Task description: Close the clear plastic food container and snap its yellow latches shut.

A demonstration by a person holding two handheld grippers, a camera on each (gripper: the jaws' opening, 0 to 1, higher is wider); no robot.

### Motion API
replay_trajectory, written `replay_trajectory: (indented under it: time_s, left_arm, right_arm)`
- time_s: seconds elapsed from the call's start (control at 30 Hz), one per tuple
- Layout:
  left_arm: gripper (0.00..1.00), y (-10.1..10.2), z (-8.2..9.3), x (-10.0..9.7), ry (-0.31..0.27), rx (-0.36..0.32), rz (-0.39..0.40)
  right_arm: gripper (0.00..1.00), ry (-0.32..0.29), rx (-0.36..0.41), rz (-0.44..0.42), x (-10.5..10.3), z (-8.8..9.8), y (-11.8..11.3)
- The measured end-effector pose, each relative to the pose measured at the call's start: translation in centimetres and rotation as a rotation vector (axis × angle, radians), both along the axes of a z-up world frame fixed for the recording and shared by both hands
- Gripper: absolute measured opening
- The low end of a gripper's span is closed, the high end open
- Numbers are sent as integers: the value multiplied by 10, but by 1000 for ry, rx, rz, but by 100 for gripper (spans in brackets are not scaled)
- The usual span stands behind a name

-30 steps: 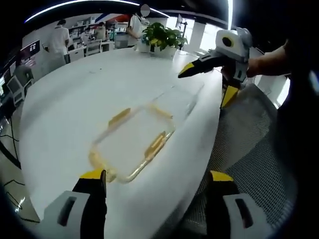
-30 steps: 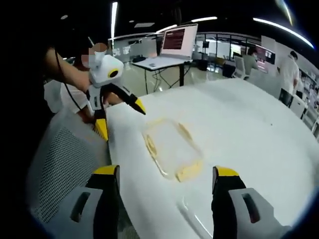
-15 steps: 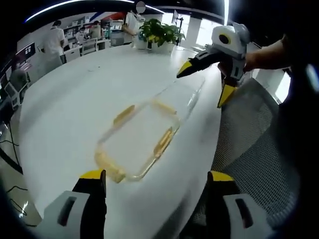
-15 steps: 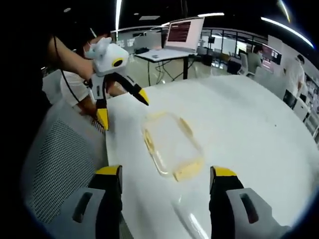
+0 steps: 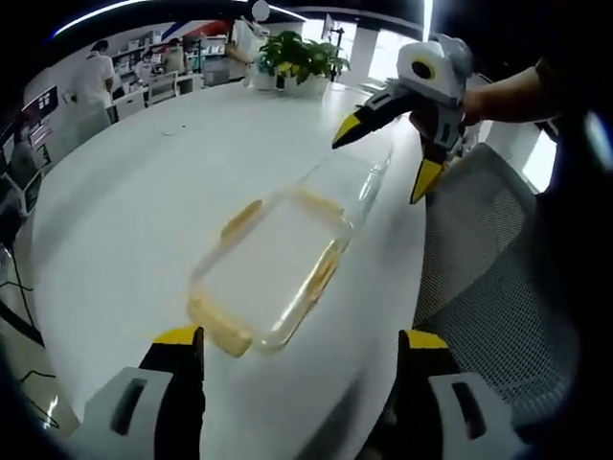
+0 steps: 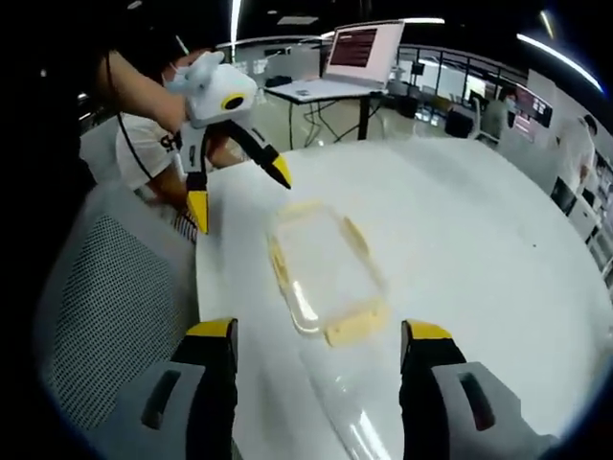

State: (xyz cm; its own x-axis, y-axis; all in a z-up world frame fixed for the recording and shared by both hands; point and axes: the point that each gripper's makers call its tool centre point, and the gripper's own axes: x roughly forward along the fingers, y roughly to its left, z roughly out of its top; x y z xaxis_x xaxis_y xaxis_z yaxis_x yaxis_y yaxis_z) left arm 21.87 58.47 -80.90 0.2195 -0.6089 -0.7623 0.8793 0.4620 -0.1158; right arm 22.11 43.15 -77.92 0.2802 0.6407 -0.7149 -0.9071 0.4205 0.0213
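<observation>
The clear plastic food container [image 5: 271, 271] lay flat on the white table [image 5: 124, 192], near the edge by the mesh chair [image 5: 488, 287], a shallow see-through rectangle with yellow latches [image 5: 217, 326] on its sides. Its clear lid [image 5: 350, 182] lay on the table just beyond it in the left gripper view, hard to make out against the white.

The left gripper [image 5: 297, 350] hung over the near end of the container, jaws wide apart and holding nothing. The right gripper [image 6: 316, 340] was likewise spread open and empty above the table.

Against half a second earlier, the container sat larger and closer to the jaws in both views, the cameras having drawn in.

The left gripper view took in a potted plant [image 5: 297, 59] and people standing at the far end; the right gripper view showed a laptop [image 6: 362, 53] on a desk behind.
</observation>
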Motion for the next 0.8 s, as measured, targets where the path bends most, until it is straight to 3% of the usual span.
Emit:
replay_trajectory:
  time_s: [0.8]
  left_arm:
    - [78, 5, -13, 23, -13, 64, -84]
  right_arm:
    - [67, -5, -108, 123, 8, -22, 5]
